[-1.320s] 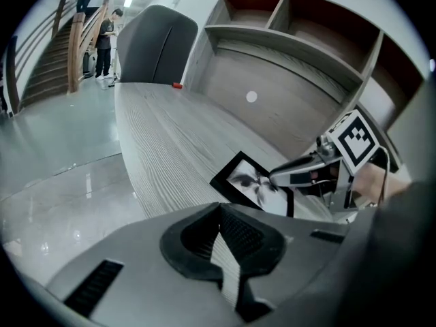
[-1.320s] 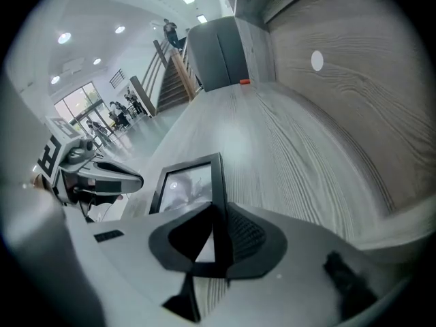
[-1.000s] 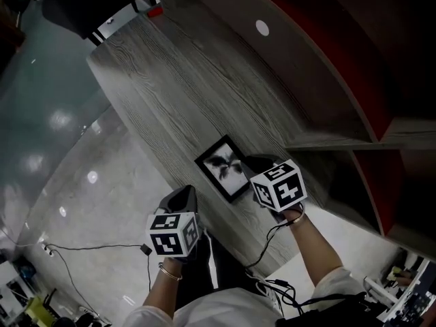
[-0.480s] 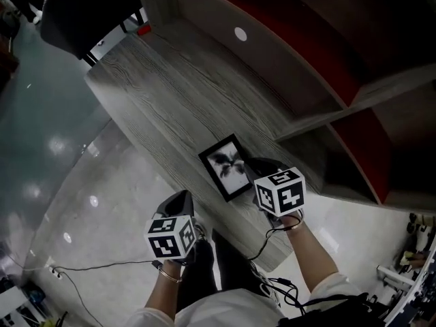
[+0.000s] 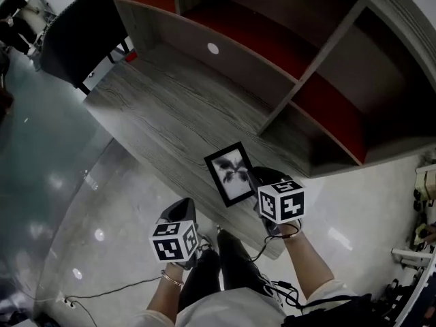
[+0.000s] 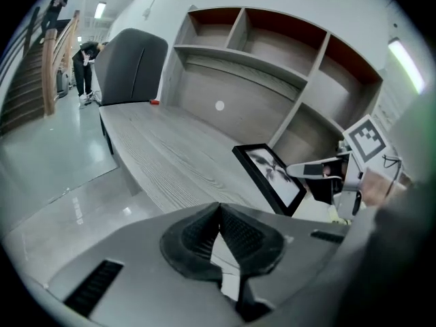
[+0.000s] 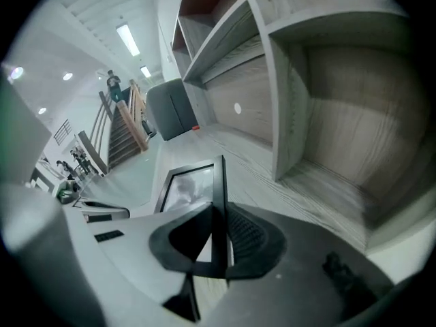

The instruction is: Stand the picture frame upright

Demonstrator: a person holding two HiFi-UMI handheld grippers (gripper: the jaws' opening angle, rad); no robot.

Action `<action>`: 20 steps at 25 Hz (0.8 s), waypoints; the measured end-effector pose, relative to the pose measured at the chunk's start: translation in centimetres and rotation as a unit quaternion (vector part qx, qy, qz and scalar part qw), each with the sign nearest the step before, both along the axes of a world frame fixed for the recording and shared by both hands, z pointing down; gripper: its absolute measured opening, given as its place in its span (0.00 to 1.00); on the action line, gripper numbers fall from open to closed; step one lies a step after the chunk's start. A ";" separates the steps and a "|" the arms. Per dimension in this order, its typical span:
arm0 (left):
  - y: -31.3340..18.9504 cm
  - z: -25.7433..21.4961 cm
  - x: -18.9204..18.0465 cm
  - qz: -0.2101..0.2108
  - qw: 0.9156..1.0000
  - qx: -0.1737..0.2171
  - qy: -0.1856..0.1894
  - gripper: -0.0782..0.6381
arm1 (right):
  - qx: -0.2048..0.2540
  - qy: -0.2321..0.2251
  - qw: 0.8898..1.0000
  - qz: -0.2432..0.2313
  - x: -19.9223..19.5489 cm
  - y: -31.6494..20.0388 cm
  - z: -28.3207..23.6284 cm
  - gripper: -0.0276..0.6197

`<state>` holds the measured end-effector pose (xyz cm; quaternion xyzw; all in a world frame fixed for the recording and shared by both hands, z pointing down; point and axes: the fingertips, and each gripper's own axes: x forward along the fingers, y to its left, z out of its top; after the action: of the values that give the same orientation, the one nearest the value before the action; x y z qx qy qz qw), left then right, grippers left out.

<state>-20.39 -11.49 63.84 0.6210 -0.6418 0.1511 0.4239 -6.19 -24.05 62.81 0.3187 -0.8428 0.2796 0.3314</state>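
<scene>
The black picture frame (image 5: 230, 172) with a dark splash print sits near the front edge of the grey wooden desk (image 5: 163, 107). It is tilted up off the desk top, as the left gripper view shows (image 6: 269, 176). My right gripper (image 5: 254, 180) is shut on the frame's right edge; in the right gripper view the thin black edge (image 7: 219, 182) runs between the pads (image 7: 248, 234). My left gripper (image 5: 182, 208) hangs off the desk's front edge, left of the frame, shut with nothing in it (image 6: 219, 213).
A curved shelf unit (image 5: 320, 80) with red-backed compartments rises behind the desk. A white disc (image 5: 213, 48) is set in its back panel. A dark chair (image 5: 78, 36) stands at the desk's far left end, a small red object (image 5: 129, 56) beside it. A cable (image 5: 102, 288) lies on the glossy floor.
The right gripper has tipped the frame up from lying flat, with its near edge raised. The head view has swung up toward the shelves. The left gripper stays shut beside the desk.
</scene>
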 end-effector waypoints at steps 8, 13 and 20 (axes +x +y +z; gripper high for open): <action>0.7 -2.7 2.8 0.035 0.999 0.030 0.008 0.13 | 0.032 -0.014 0.996 0.080 3.9 2.4 -4.0 0.17; -0.4 -5.3 5.0 0.078 0.995 0.065 0.001 0.13 | 0.062 -0.029 0.989 0.131 6.8 2.9 -7.3 0.17; -2.3 -9.2 6.0 0.100 0.989 0.107 -0.001 0.13 | 0.090 -0.055 0.977 0.187 9.9 3.5 -11.5 0.17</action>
<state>-14.38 -13.75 54.59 0.7234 -0.5895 0.1240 0.3374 3.70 -20.60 51.28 0.4835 -0.8067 0.2773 0.1965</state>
